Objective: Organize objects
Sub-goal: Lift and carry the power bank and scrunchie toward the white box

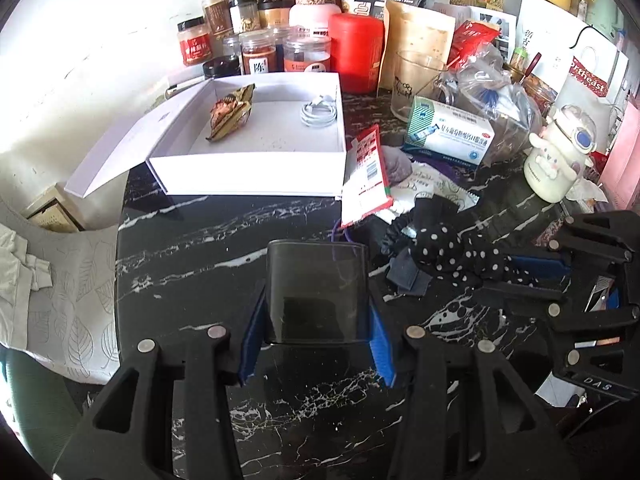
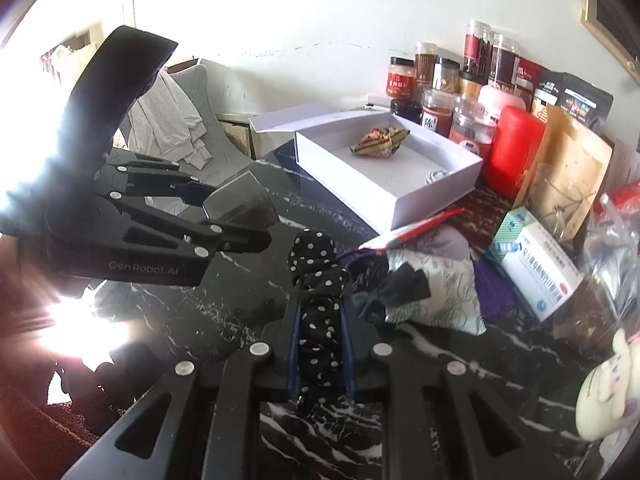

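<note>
The smoky translucent case (image 1: 316, 292) (flat, rounded corners) sat pinched between the left gripper's (image 1: 316, 336) blue pads above the marble table (image 1: 192, 280). The right gripper (image 2: 320, 344) clamped a polka-dot scrunchie (image 2: 320, 280), near the white box (image 2: 400, 196).

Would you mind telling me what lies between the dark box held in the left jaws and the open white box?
Only bare black marble tabletop lies between the dark box and the white box, shown in the left wrist view.
</note>
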Demonstrator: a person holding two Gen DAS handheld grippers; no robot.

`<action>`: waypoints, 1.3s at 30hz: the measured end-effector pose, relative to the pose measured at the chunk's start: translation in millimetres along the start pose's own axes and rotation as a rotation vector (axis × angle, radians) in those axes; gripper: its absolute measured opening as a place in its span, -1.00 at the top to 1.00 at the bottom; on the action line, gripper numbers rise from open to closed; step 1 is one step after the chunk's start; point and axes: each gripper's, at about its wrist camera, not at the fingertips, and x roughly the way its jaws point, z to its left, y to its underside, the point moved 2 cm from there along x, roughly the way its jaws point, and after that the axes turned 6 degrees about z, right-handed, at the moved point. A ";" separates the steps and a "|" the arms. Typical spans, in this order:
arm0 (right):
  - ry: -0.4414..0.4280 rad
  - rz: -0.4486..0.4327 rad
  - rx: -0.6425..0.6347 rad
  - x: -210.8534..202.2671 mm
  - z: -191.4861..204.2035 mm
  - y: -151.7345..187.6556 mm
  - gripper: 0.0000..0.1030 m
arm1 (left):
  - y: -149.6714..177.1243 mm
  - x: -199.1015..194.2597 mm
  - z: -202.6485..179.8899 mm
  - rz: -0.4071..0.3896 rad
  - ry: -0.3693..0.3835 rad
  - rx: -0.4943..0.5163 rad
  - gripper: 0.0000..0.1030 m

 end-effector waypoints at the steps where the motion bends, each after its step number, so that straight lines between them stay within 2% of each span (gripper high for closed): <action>1: 0.000 -0.003 0.001 -0.9 -1.2 -2.8 0.68 | -3.1 -2.2 0.8 -0.007 0.001 0.004 0.15; 13: -0.009 -0.023 -0.010 3.9 -16.4 -37.2 0.68 | -37.6 0.0 13.2 -0.024 0.000 0.017 0.15; 39: -0.021 -0.027 0.019 55.0 -83.0 -109.4 0.68 | -131.8 62.8 49.0 0.015 0.004 0.016 0.15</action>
